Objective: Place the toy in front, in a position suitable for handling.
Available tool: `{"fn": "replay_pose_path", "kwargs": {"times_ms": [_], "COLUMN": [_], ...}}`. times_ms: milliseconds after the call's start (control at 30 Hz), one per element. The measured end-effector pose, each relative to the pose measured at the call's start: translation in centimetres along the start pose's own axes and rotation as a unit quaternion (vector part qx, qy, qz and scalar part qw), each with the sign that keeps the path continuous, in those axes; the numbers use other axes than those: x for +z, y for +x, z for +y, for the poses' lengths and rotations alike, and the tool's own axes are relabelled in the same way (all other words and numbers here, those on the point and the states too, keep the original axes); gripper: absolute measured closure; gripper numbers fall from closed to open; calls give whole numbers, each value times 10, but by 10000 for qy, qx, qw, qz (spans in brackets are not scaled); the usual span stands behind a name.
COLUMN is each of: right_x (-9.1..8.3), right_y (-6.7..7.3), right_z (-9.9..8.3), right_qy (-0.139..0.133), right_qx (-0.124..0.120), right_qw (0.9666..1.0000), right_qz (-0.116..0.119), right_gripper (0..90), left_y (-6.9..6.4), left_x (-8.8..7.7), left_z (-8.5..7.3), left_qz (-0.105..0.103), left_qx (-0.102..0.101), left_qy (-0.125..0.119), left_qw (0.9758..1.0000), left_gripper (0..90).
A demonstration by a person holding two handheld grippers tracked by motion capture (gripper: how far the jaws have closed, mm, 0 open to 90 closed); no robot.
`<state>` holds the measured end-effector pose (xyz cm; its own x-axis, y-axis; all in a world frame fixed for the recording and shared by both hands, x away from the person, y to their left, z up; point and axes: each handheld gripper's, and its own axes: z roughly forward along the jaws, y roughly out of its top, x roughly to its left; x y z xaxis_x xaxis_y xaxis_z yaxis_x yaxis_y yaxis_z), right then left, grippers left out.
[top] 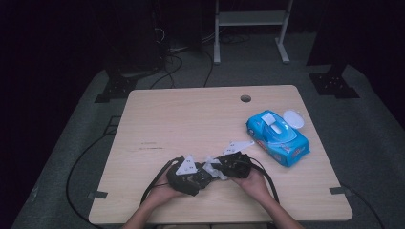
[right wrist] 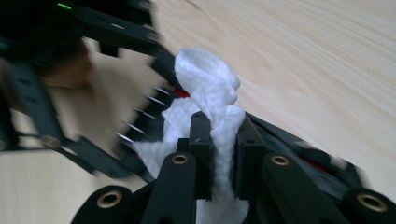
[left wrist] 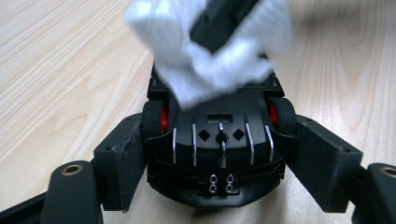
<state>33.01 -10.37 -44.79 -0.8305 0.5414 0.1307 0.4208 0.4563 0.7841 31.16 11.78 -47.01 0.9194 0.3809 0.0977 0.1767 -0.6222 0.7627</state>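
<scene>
Near the table's (top: 157, 119) front edge, the left gripper (top: 203, 179) and right gripper (top: 224, 167) meet. From the left gripper view, its jaws pinch a hard black toy car (left wrist: 217, 154) by its sides. From the right gripper view, its jaws squeeze a soft, light wipe (right wrist: 212, 100), rubbing the car

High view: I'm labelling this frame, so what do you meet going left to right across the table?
Left tool holding the black toy car → white wipe → right tool pinching the wipe → blue wipes pack with its lid flipped open.
</scene>
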Motion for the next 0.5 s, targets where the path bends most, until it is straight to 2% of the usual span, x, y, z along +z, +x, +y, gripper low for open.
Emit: {"fn": "replay_pose_path", "kwargs": {"times_ms": [133, 200, 233, 367, 400, 433, 500], "right_x": [12, 15, 14, 6, 6, 6, 10], "right_y": [20, 22, 19, -5, -8, -7, 1], "right_z": [8, 10, 10, 4, 3, 4, 6], "right_qy": [-122, -83, -89, -131, -145, -163, -229], "right_qx": [-172, -316, -286, 107, 260, 311, 182], "right_qw": [9990, 9990, 9994, 9995, 9993, 9992, 9996], "right_qz": [395, 293, 191, -261, -240, -179, -14], "right_gripper": [798, 798, 798, 799, 799, 799, 798], "left_y": [-1, -1, -1, 0, 0, 0, 0], "left_x": [1, 1, 0, -1, -1, 0, 0], "left_z": [0, 0, 0, 1, 2, 2, 1], "left_qz": [32, 28, 15, -8, -8, -3, 13], "left_qx": [-9, -28, -24, -28, -38, -16, -23], "left_qy": [18, -18, -33, -96, -99, -90, -71], "left_qw": [10000, 10000, 10000, 9999, 9999, 10000, 10000], "left_gripper": [244, 244, 244, 245, 245, 247, 250]}}
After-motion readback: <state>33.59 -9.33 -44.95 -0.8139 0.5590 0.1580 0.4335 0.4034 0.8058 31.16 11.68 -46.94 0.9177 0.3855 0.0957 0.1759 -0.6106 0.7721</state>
